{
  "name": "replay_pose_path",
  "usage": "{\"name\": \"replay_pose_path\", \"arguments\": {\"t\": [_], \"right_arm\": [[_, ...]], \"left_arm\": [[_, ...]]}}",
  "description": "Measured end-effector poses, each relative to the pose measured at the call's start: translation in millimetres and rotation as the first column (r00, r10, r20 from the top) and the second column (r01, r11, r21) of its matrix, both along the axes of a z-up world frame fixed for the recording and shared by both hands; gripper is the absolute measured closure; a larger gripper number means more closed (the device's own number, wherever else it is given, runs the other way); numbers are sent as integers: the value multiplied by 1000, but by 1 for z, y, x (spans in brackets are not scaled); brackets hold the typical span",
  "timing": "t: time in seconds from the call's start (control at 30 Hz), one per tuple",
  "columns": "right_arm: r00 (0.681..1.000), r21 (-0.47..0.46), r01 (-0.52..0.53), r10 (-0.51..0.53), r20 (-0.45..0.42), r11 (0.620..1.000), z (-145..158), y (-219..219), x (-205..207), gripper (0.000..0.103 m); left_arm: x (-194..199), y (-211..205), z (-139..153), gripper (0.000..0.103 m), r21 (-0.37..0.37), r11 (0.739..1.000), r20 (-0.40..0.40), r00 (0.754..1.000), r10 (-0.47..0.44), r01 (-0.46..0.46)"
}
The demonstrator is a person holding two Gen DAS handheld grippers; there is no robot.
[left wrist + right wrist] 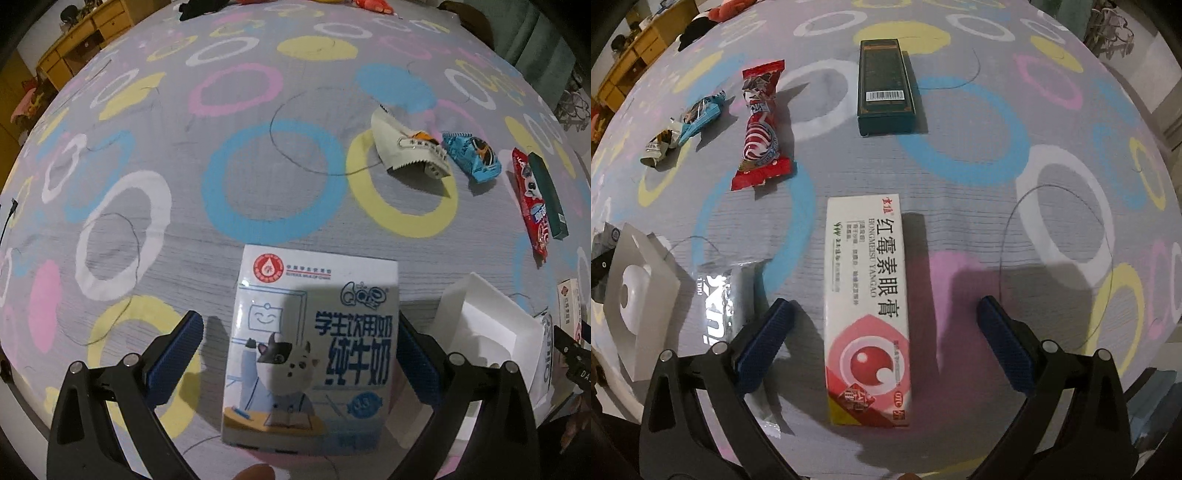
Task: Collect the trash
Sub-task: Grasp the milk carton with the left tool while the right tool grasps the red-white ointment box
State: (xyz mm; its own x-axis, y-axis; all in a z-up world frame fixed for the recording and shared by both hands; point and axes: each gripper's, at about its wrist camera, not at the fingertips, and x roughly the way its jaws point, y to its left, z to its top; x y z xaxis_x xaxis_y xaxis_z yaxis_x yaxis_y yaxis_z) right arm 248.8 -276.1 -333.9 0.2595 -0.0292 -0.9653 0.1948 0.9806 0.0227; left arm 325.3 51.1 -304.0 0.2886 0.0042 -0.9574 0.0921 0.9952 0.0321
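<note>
In the left wrist view a white and blue milk carton [314, 347] lies on the ring-patterned cloth between the fingers of my left gripper [301, 354], which is open; the right pad [413, 362] is close to the carton, the left pad [177, 354] stands apart. In the right wrist view a white and pink ointment box [868, 314] lies between the open fingers of my right gripper [886, 339], touching neither. A red wrapper [761, 125], a blue wrapper [698, 118], a crumpled silver wrapper [659, 147] and a dark green box [884, 86] lie farther off.
A white open box [487, 332] sits right of the carton, also in the right wrist view [639, 288]. A silver foil packet [727, 310] lies beside my right gripper's left finger. A wooden dresser [74, 40] stands beyond the cloth-covered surface [258, 177].
</note>
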Motion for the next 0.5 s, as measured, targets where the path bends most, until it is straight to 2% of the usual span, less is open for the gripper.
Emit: {"name": "replay_pose_path", "arguments": {"t": [0.07, 0.27, 0.3, 0.37, 0.43, 0.47, 0.5], "right_arm": [[1000, 4, 0, 0, -5, 1000, -2, -1, 2, 5], [1000, -13, 5, -5, -20, 1000, -6, 1, 10, 5], [1000, -17, 4, -5, -13, 1000, -6, 1, 11, 5], [1000, -23, 1, -1, -2, 1000, -7, 2, 11, 6], [1000, -34, -4, 5, 9, 999, -7, 7, 12, 16], [1000, -37, -7, 8, 14, 999, -4, 11, 10, 21], [1000, -39, -9, 10, 22, 999, -2, 8, 5, 38]], "left_arm": [[1, -3, -7, 7, 7, 1000, -20, 1000, -17, 18], [4, 3, -11, 7, -25, 1000, -17, 1000, -1, 1], [3, 4, -11, 8, -26, 1000, -15, 1000, -1, 1], [3, 5, -11, 19, -27, 1000, -7, 1000, 11, -12], [-1, 8, -6, 40, -33, 999, 10, 1000, 20, -20], [-1, 11, -5, 40, -43, 999, 11, 1000, 25, -25], [-2, 13, -4, 40, -56, 998, 12, 1000, 25, -24]]}}
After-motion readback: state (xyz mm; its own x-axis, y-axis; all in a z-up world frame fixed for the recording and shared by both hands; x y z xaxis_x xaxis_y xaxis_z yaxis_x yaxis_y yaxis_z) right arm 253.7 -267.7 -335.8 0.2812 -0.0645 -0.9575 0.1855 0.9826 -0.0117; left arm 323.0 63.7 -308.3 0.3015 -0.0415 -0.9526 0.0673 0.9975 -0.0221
